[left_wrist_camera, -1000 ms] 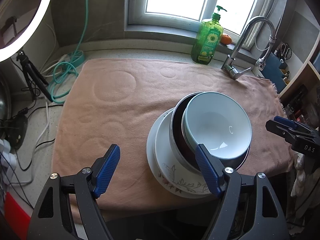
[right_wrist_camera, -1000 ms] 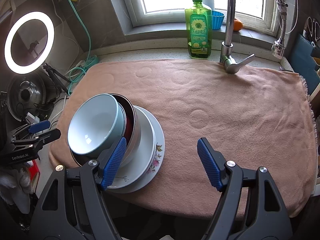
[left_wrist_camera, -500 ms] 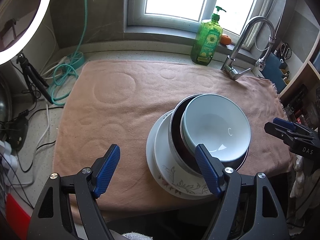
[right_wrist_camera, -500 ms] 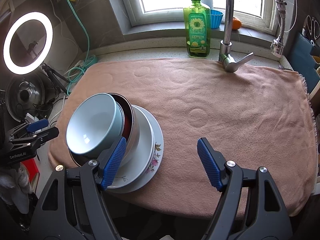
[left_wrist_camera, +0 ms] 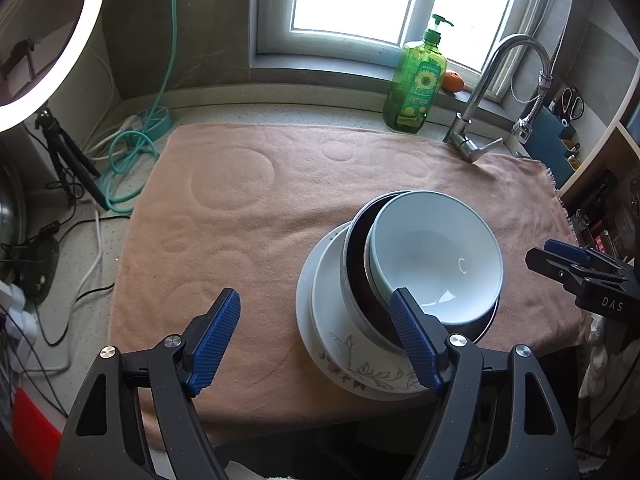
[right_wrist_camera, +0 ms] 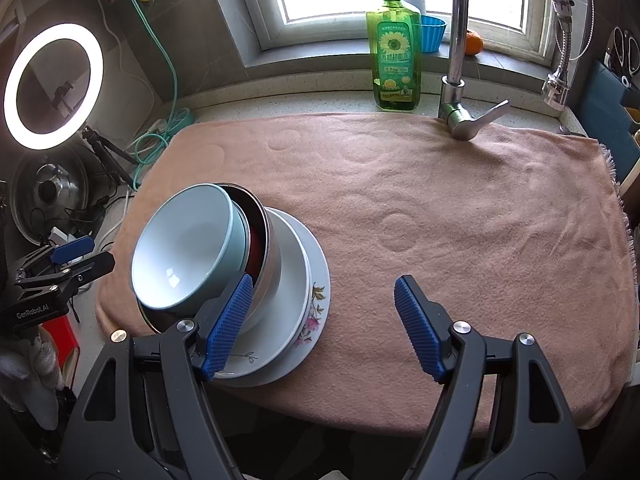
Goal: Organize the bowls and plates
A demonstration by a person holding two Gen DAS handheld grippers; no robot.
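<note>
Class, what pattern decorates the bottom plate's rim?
Floral sprigs on the white bottom plate, clearest in the right wrist view.

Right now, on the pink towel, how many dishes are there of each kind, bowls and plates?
Bowls: 2, a pale blue bowl nested tilted in a metal bowl.
Plates: 2, a plain white plate on a floral plate.
Total: 4 dishes, all in one stack on the towel.
</note>
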